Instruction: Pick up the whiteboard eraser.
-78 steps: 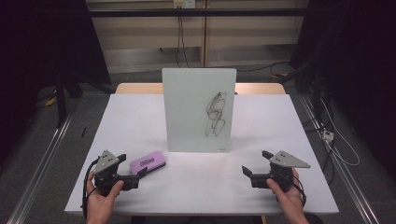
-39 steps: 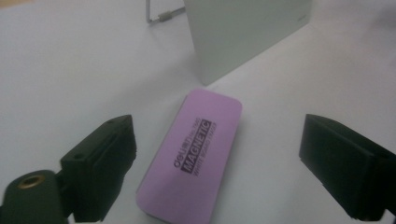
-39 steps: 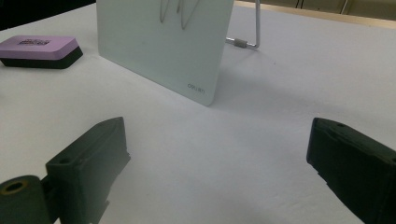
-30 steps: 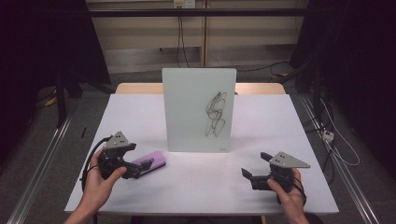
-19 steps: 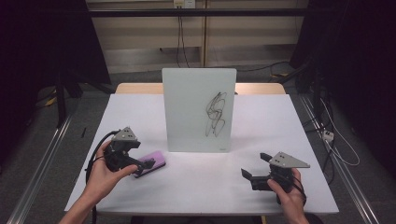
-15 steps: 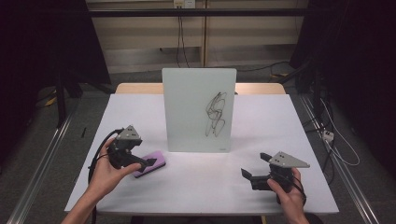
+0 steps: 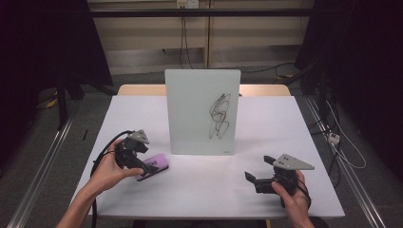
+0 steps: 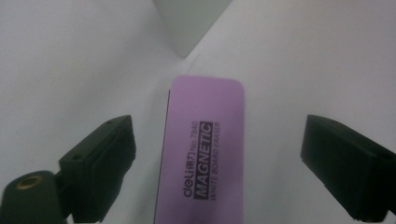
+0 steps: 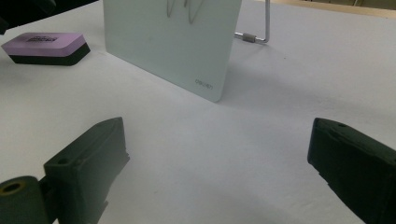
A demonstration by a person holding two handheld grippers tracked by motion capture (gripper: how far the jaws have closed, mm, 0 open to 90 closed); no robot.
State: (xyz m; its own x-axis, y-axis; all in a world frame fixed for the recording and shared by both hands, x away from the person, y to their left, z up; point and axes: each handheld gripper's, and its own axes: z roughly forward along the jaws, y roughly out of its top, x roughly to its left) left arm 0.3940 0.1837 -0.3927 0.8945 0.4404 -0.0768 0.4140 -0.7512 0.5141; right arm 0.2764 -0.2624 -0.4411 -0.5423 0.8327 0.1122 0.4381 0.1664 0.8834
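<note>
Purple magnetic whiteboard eraser (image 8: 201, 154) lies flat on the white table (image 7: 199, 190), label side up, off the whiteboard's near left corner and close to it but not touching. My left gripper (image 8: 219, 172) sits right over the eraser, jaws spread to either side of it. They've just been closing a bit, yet there's clear table showing between each pad and the eraser's long edges, so no pinch. Eraser's long axis runs straight down the middle of the gap in the left gripper view, its far end pointing at the board's corner.

High view: left gripper (image 7: 142, 166) tilts down onto the eraser (image 7: 154, 166), left of the whiteboard's (image 7: 202, 111) bottom edge. Whiteboard stands upright mid-table, black scribble (image 7: 219, 116) on its right half.

My right gripper (image 7: 259, 178) is held low over the table, to the right of the whiteboard's near right corner and well in front of it, nothing near it. Jaws wide apart, nothing between them but bare table. Right gripper view: looking across at the board's (image 9: 173, 42) lower edge, small printed logo at its corner, and a metal wire stand leg (image 9: 257, 28) sticking out behind the board. Eraser (image 9: 46, 46) visible past the board's other end, purple top over a black base, lying flat. Dark bit of the left gripper at that picture's top-left corner; can't tell more from there.
</note>
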